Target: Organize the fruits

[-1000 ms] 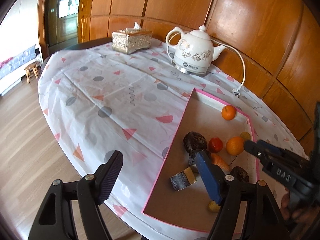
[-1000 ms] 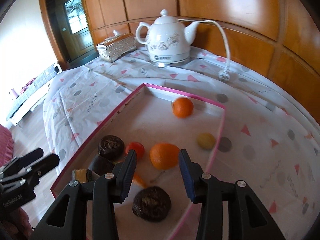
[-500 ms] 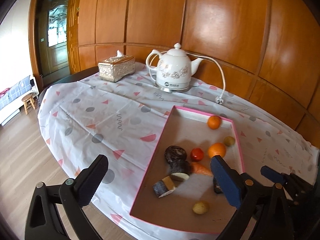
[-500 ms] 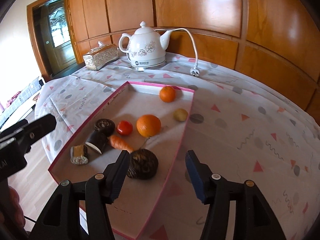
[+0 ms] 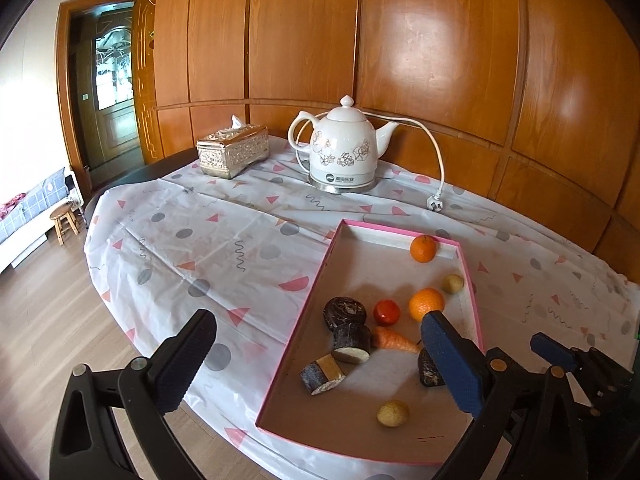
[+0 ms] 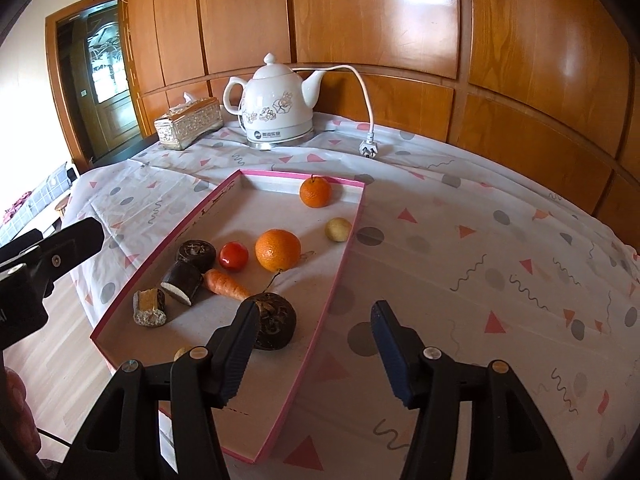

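Note:
A pink-rimmed tray lies on the patterned tablecloth. It holds two oranges, a tomato, a carrot, several dark fruits and cut pieces, and small yellow fruits. My left gripper hovers wide open above the tray's near left corner and holds nothing. My right gripper is open over the tray's near right rim, with a dark round fruit just beyond its left finger. The big orange sits mid-tray.
A white kettle with its cord and loose plug stands at the back by the wood-panelled wall. A silver tissue box is to its left. The table's rounded edge drops to the wooden floor at the left.
Both grippers have pulled back and up from the tray, so more of the table shows. Both pairs of jaws stand wider than a second ago. The fruits have not moved.

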Tool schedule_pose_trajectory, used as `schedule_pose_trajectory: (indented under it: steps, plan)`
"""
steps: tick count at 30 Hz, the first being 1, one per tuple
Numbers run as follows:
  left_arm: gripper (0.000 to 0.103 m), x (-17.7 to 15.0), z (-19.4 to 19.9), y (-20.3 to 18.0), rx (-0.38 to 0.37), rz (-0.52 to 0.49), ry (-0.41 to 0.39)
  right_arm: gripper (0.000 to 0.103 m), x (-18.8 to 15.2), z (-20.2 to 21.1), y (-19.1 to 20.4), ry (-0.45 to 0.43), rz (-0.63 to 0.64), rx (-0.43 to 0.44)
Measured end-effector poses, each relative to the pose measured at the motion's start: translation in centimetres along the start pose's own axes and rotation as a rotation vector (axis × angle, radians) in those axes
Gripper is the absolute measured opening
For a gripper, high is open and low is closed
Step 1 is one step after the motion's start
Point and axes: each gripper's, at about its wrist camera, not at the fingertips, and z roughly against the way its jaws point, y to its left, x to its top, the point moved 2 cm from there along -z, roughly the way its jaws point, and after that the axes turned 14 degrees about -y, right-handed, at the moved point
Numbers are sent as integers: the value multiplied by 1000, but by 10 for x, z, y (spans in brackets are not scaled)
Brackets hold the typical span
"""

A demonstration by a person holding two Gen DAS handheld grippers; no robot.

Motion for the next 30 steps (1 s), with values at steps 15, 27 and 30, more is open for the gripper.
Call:
schedule_pose_trajectory:
  steps: [15, 27, 30]
  plan:
    - [103, 1, 4, 4, 35, 3, -16, 59, 1, 5, 3, -22, 13, -12]
    - [103, -2, 1, 5, 15, 14, -5, 59, 0, 5, 4, -21, 19, -8]
    - [103, -3, 1, 5, 12, 15, -4, 59, -1, 4, 1, -18, 12, -8]
